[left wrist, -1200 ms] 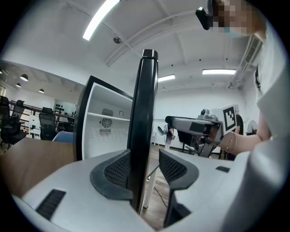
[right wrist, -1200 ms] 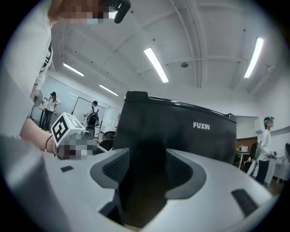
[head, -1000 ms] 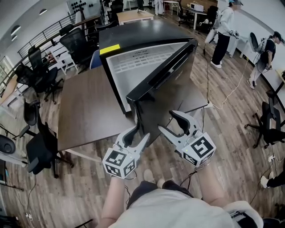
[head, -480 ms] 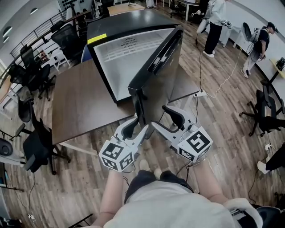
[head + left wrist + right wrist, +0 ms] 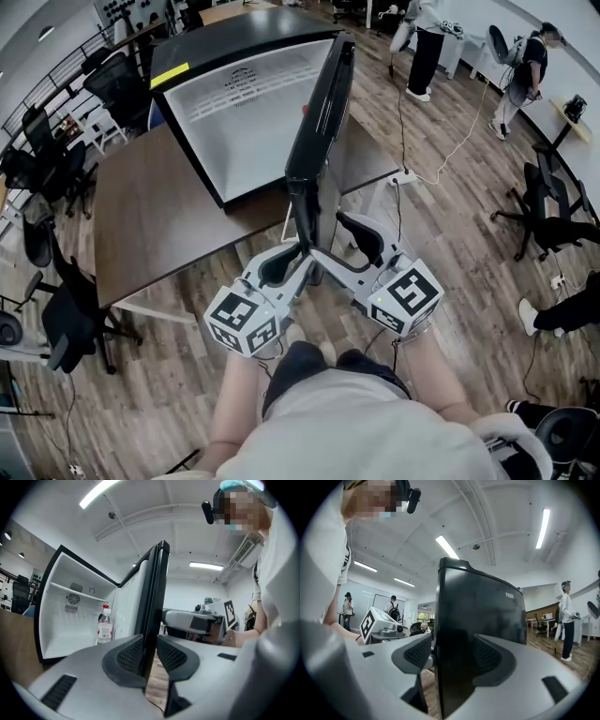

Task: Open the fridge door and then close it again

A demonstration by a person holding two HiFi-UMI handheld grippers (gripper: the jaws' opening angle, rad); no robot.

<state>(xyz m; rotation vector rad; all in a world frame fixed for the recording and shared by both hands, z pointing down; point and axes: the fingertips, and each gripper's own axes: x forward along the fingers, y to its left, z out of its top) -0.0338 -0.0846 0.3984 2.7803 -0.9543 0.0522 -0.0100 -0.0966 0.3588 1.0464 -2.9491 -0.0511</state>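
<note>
- Now the fridge [image 5: 246, 127] stands on a brown table [image 5: 155, 220], and its fridge door [image 5: 319, 131] is swung well out, edge-on toward me.
- My left gripper [image 5: 298, 253] sits at the free edge of the door, on the side that faces the fridge; its jaws have just been closing, and both pads press on that edge.
- My right gripper [image 5: 333, 239] is just beside it, on the side away from the fridge; its jaws have just been opening and stand wide astride the same edge, gripping nothing.
- Inside the fridge, near the door, stands a red-capped bottle [image 5: 104, 623].
</note>
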